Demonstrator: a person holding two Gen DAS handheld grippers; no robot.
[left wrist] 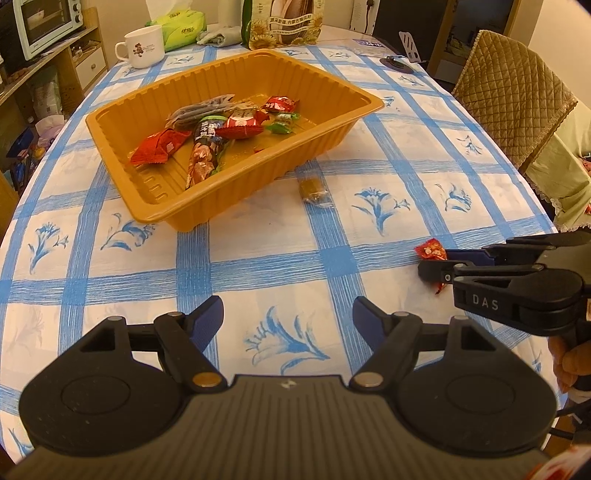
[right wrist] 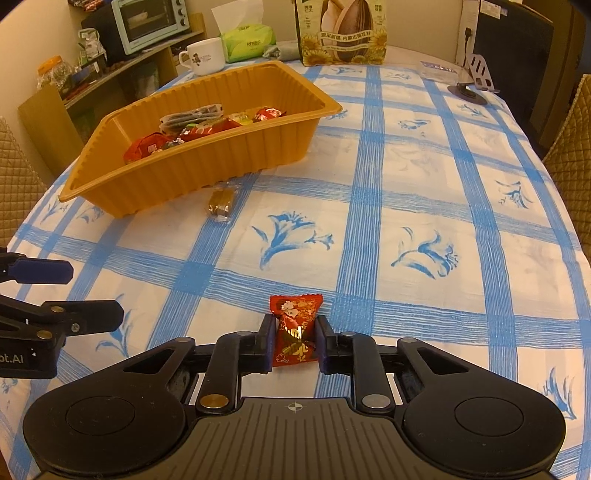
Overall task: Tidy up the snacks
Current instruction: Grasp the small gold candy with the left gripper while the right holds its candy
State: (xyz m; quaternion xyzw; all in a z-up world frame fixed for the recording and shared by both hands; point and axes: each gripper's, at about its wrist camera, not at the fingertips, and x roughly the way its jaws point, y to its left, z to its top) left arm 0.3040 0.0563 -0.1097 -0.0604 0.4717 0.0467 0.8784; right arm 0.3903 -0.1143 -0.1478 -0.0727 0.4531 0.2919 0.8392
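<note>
A red wrapped candy (right wrist: 295, 328) lies on the blue-checked tablecloth, and the pads of my right gripper (right wrist: 295, 339) press on both its sides. In the left wrist view the same candy (left wrist: 430, 249) pokes out past the right gripper (left wrist: 437, 264) at the right edge. My left gripper (left wrist: 288, 317) hovers open over bare cloth with nothing between its fingers; in the right wrist view the left gripper (right wrist: 96, 291) enters from the left. An orange tray (left wrist: 221, 199) (right wrist: 207, 173) holds several wrapped snacks. A small brown snack packet (left wrist: 314, 190) (right wrist: 221, 203) lies on the cloth just outside the tray's near wall.
At the table's far end stand a white mug (left wrist: 144, 46), a green tissue pack (left wrist: 181, 27), a sunflower-seed bag (right wrist: 343, 33) and a phone stand (right wrist: 476, 79). A quilted chair (left wrist: 517, 99) is at the right, and a shelf with a toaster oven (right wrist: 147, 22) at the left.
</note>
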